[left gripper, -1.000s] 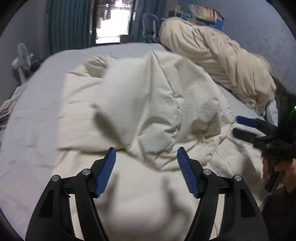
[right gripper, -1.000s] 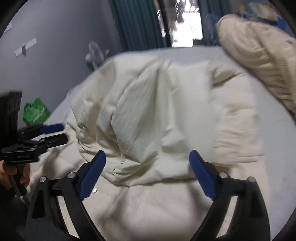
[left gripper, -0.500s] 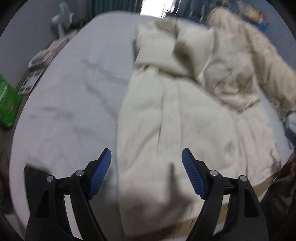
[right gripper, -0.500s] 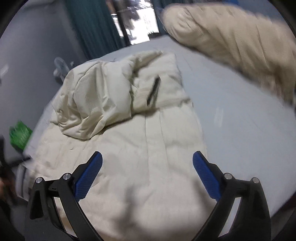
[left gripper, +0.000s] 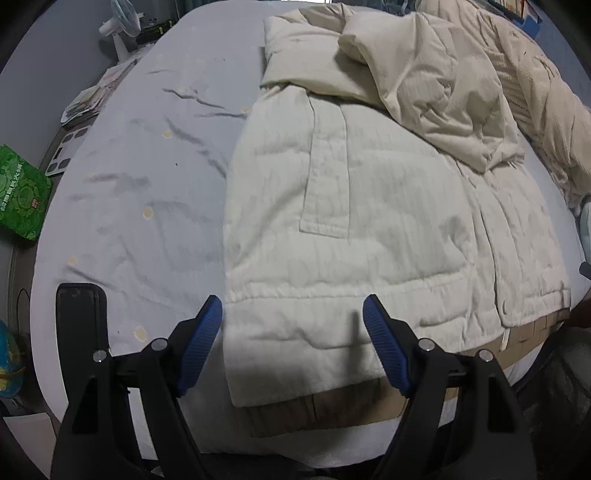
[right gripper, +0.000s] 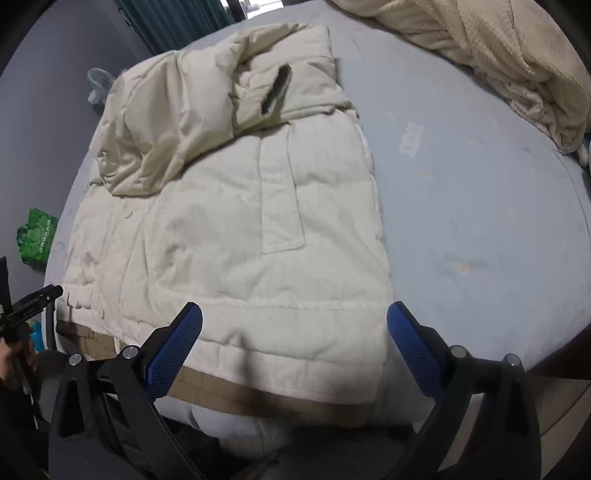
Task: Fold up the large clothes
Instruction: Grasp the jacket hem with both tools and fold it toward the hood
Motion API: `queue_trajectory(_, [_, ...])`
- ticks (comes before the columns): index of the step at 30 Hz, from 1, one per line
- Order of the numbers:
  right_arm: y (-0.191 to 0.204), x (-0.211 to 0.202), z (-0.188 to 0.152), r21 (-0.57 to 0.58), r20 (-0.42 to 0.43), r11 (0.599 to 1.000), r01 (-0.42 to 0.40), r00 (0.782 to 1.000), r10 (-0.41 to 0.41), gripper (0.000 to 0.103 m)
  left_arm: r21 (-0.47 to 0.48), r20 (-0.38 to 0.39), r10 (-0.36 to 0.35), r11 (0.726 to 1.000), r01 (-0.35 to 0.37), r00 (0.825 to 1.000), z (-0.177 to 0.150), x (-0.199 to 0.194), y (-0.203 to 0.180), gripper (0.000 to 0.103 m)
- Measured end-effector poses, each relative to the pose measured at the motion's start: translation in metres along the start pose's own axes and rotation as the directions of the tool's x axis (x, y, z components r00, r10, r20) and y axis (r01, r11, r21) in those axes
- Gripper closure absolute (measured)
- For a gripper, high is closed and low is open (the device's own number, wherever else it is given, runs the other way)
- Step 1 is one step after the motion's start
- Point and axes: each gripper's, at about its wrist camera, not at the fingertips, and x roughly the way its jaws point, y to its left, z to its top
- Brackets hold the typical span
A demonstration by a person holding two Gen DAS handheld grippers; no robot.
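A large cream padded jacket (left gripper: 369, 206) lies flat on the bed, its hem at the near edge, with a tan lining strip showing below the hem. A sleeve is bunched over its upper part. It also shows in the right wrist view (right gripper: 251, 229). My left gripper (left gripper: 293, 332) is open and empty, just above the hem's left corner. My right gripper (right gripper: 295, 339) is open and empty, above the hem's right corner. The left gripper also shows at the left edge of the right wrist view (right gripper: 33, 299).
The bed has a pale blue sheet (left gripper: 147, 177). A beige blanket (right gripper: 517, 48) is heaped at the far right. A black phone (left gripper: 79, 314) lies near the bed's left corner. A green box (left gripper: 18, 192) and a fan (left gripper: 122, 22) stand beside the bed.
Both grippers have pulled back toward the near edge of the bed. The jacket, raised and bunched a second ago, now lies spread flat. Both grippers stay open.
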Motion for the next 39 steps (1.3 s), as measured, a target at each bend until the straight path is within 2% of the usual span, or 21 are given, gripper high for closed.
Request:
queue_trajectory(3, [-0.002, 0.006, 0.002, -0.034, -0.045, 0.999, 0.01, 0.999, -0.011, 0.007, -0.02, -0.072, -0.023, 1.0, 0.022, 0.997, -0.001, 0.011, 0.005, 0.029])
queue_trajectory(6, [-0.009, 0.015, 0.003, -0.022, -0.103, 0.999, -0.029, 0.994, 0.027, 0.007, -0.051, -0.119, -0.046, 0.998, 0.04, 0.992, -0.002, 0.019, 0.014, 0.029])
queue_trajectory(10, [-0.016, 0.027, 0.002, 0.006, -0.163, 0.998, -0.059, 0.985, 0.059, 0.01, -0.058, -0.161, -0.054, 0.997, 0.045, 0.985, -0.002, 0.027, 0.019, 0.029])
queue_trajectory(14, [-0.026, 0.036, 0.002, 0.033, -0.21, 0.998, -0.049, 0.976, 0.055, 0.014, -0.044, -0.189, -0.038, 0.999, 0.03, 0.981, -0.003, 0.034, 0.018, 0.029])
queue_trajectory(17, [-0.028, 0.049, -0.002, 0.066, -0.287, 0.993, -0.1, 0.951, 0.115, 0.015, -0.039, -0.206, -0.031, 0.999, 0.024, 0.978, -0.005, 0.038, 0.019, 0.029])
queue_trajectory(22, [-0.027, 0.067, -0.004, 0.068, -0.378, 0.99, -0.125, 0.915, 0.141, 0.015, -0.058, -0.251, -0.058, 0.997, 0.045, 0.966, -0.005, 0.049, 0.024, 0.029])
queue_trajectory(25, [-0.034, 0.07, -0.005, 0.1, -0.374, 0.989, -0.108, 0.917, 0.138, 0.018, -0.085, -0.253, -0.088, 0.994, 0.068, 0.963, -0.006, 0.05, 0.034, 0.029])
queue_trajectory(27, [-0.035, 0.068, -0.007, 0.105, -0.356, 0.987, -0.118, 0.923, 0.148, 0.019, -0.09, -0.241, -0.08, 0.994, 0.059, 0.967, -0.009, 0.049, 0.045, 0.029])
queue_trajectory(29, [-0.038, 0.071, -0.009, 0.104, -0.365, 0.986, -0.131, 0.917, 0.16, 0.019, -0.101, -0.277, -0.117, 0.991, 0.092, 0.954, -0.012, 0.055, 0.05, 0.029])
queue_trajectory(31, [-0.035, 0.074, -0.01, 0.088, -0.377, 0.987, -0.135, 0.913, 0.159, 0.025, -0.078, -0.316, -0.13, 0.991, 0.111, 0.94, -0.013, 0.061, 0.05, 0.029])
queue_trajectory(33, [-0.033, 0.071, -0.01, 0.075, -0.355, 0.986, -0.151, 0.92, 0.168, 0.052, -0.063, -0.326, -0.145, 0.989, 0.131, 0.934, -0.013, 0.063, 0.05, 0.032])
queue_trajectory(34, [-0.032, 0.069, -0.012, 0.07, -0.336, 0.985, -0.157, 0.926, 0.172, 0.06, -0.064, -0.32, -0.162, 0.987, 0.149, 0.933, -0.013, 0.062, 0.053, 0.039])
queue_trajectory(36, [-0.03, 0.056, -0.012, 0.065, -0.249, 0.973, -0.221, 0.941, 0.23, 0.084, -0.068, -0.299, -0.177, 0.984, 0.164, 0.938, -0.013, 0.057, 0.058, 0.064])
queue_trajectory(37, [-0.027, 0.05, -0.012, 0.059, -0.218, 0.97, -0.234, 0.946, 0.241, 0.087, -0.085, -0.276, -0.215, 0.976, 0.199, 0.937, -0.012, 0.053, 0.065, 0.078])
queue_trajectory(39, [-0.021, 0.033, -0.013, 0.034, -0.143, 0.964, -0.263, 0.954, 0.265, 0.092, -0.082, -0.246, -0.265, 0.964, 0.253, 0.932, -0.01, 0.039, 0.071, 0.087])
